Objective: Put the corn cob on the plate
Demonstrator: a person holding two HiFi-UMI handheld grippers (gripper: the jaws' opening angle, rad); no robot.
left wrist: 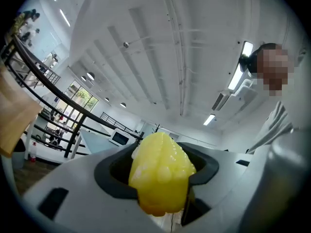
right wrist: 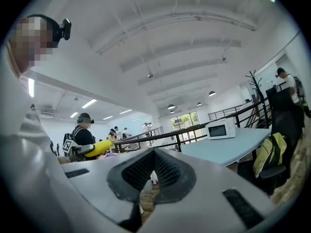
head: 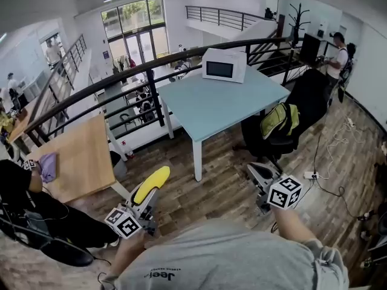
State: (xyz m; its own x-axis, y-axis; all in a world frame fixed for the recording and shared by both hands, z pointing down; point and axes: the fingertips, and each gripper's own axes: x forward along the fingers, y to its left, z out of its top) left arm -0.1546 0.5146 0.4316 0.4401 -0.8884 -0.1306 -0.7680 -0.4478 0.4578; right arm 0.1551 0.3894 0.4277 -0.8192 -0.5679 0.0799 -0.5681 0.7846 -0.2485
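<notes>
Left gripper pinching corn cob, right gripper jaws together, blue table, plank floor

Bright, even light from tall far glass windows and long white ceiling strip lamps, which glare slightly. Fisheye bending, dark corners; the near yellow knobbly corn cob looks soft.
</notes>
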